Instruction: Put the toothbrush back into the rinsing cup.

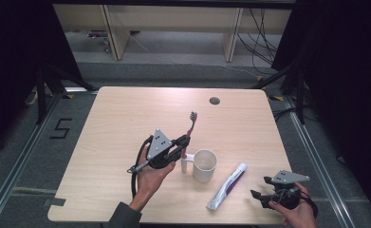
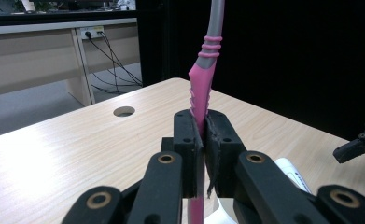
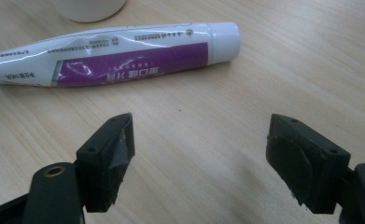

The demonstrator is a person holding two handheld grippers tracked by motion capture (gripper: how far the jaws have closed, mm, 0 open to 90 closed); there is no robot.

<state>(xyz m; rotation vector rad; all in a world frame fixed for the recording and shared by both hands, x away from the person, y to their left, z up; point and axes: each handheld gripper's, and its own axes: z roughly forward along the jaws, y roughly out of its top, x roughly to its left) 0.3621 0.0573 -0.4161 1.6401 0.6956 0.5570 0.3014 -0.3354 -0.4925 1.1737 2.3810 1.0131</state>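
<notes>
The left gripper point(image 1: 185, 142) is clamped tight on the pink handle of a toothbrush point(image 1: 190, 124), held upright with the bristles at the top, just beside and above the white mug point(image 1: 204, 165) near the middle of the table. In the left gripper view the pads point(image 2: 188, 140) pinch the handle squarely. Judged from this, the step is lowering the brush into the mug; it should go well if the handle is kept vertical, centred over the rim, and released only once the foot rests inside. To the right of the mug a toothpaste tube point(image 1: 228, 186) lies flat, cap pointing away from the person. The right gripper point(image 1: 261, 187) waits near it, jaws spread wide and holding nothing. The table point(image 1: 126, 114) is pale wood with a cable hole point(image 1: 214, 100); beyond it are dark curtains, grey floor and loose cables.
</notes>
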